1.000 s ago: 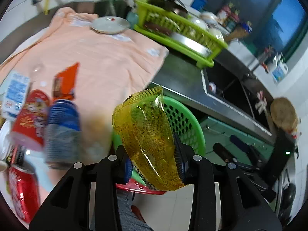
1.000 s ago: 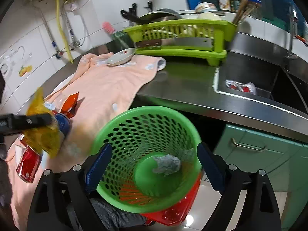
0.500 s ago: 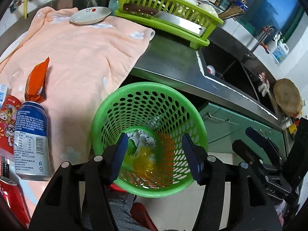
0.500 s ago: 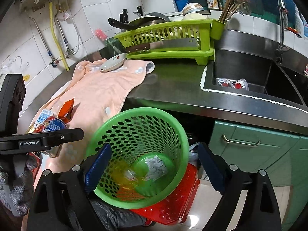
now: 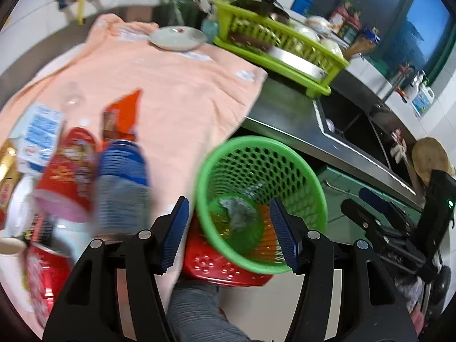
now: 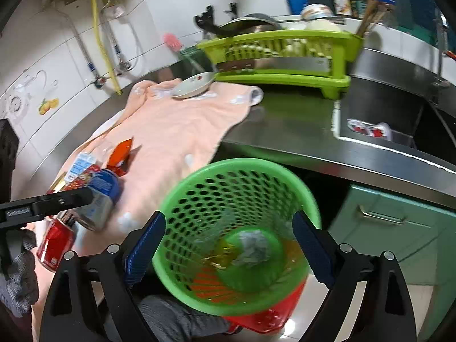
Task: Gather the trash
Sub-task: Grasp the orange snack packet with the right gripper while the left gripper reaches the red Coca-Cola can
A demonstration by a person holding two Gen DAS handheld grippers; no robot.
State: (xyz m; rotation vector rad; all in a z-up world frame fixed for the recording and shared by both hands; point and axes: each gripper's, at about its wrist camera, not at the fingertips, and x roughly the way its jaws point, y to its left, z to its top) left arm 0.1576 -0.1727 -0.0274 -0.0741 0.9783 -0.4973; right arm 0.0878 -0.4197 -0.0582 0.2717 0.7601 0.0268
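Observation:
A green perforated bin (image 5: 260, 171) (image 6: 239, 182) stands on a red stool below the counter edge. In it lie a grey crumpled paper (image 6: 253, 249) and a yellow wrapper (image 6: 219, 255). My left gripper (image 5: 229, 235) is open and empty above the bin's left side. My right gripper (image 6: 229, 246) is open and empty over the bin. On the peach towel (image 5: 176, 85) lie a blue can (image 5: 122, 182), a red cup (image 5: 68, 176), an orange packet (image 5: 122, 116), a blue-white carton (image 5: 40, 134) and a red can (image 5: 45, 276).
A white dish (image 5: 178, 38) sits at the towel's far end. A lime dish rack (image 6: 282, 57) stands on the steel counter, beside the sink (image 6: 379, 122). Green cabinet doors (image 6: 379, 222) are under the counter. My knee (image 5: 193, 310) is below the stool.
The yellow wrapper left my left gripper and dropped into the bin. My left gripper opened and has swung back left toward the trash on the towel.

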